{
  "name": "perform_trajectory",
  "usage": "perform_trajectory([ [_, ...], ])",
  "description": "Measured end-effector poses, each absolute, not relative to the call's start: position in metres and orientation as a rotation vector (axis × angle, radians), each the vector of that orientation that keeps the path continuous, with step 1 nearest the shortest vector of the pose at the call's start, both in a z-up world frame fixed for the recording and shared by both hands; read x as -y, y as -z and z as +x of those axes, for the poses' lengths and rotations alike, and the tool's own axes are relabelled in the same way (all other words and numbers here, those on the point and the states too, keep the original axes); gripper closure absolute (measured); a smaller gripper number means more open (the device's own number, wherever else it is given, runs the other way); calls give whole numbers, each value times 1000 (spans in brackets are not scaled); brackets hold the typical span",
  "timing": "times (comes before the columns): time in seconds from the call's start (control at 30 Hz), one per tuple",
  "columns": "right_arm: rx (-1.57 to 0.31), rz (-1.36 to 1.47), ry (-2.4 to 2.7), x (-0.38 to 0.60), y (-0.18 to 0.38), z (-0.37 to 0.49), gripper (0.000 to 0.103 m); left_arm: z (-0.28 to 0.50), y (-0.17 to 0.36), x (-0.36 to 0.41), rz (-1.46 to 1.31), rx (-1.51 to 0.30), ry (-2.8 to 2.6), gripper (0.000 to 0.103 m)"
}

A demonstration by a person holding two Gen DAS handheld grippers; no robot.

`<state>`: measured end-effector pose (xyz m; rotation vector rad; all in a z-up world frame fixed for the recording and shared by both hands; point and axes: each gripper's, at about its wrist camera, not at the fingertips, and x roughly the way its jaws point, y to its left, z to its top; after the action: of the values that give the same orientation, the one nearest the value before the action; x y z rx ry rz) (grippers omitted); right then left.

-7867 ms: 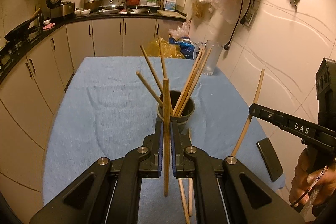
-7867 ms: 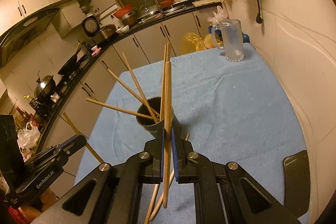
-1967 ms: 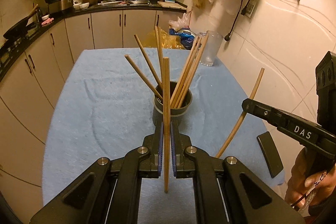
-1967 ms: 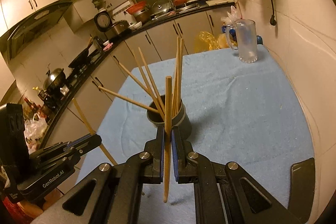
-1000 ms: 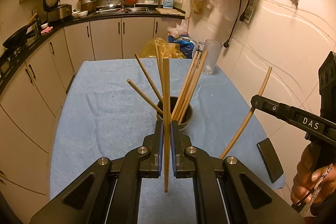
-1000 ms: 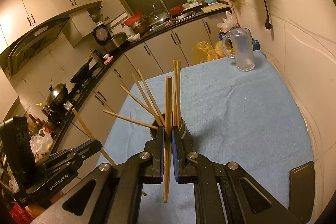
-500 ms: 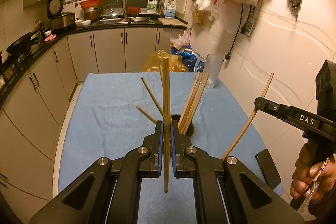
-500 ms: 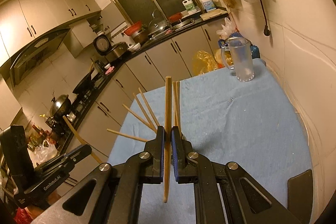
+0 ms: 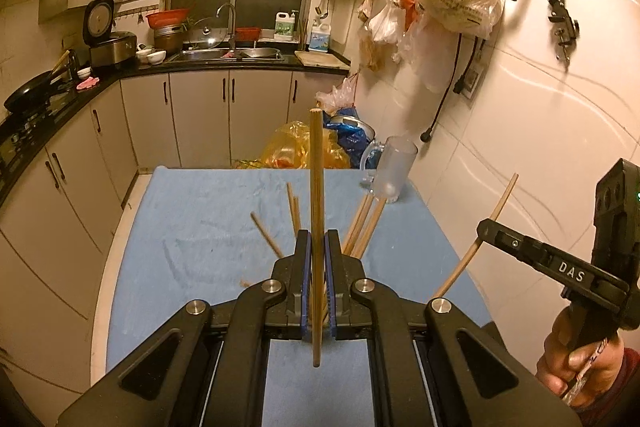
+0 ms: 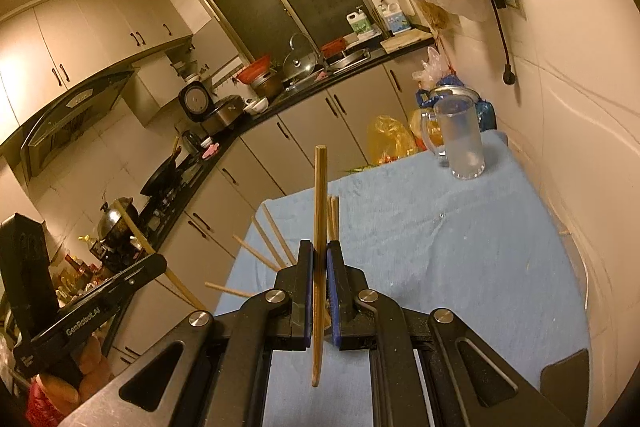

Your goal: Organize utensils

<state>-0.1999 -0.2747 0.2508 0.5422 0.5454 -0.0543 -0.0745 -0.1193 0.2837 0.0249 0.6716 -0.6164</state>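
Hiding the holder, both grippers' fingers (image 9: 303, 267) (image 10: 306, 275) stand clamped on an upright chopstick (image 9: 316, 187) (image 10: 320, 211) each.

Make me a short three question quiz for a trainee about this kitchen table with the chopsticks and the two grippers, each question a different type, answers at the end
1. True or false: the left gripper is shut on a chopstick.
2. Which stands at the far right corner of the blue tablecloth? A) rice cooker B) glass mug C) frying pan
3. Fill in: the right gripper holds one ______, standing nearly upright.

Key: 1 true; 2 B; 3 chopstick.
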Motion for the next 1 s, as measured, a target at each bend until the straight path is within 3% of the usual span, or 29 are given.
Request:
perform_trajectory([
  [0.43, -513, 487, 61, 284, -274, -156, 96, -32, -283, 147, -10, -661, 567, 97],
  [1.0, -592, 458, 36, 282, -233, -112, 96, -15, -243, 162, -21, -713, 500, 97],
])
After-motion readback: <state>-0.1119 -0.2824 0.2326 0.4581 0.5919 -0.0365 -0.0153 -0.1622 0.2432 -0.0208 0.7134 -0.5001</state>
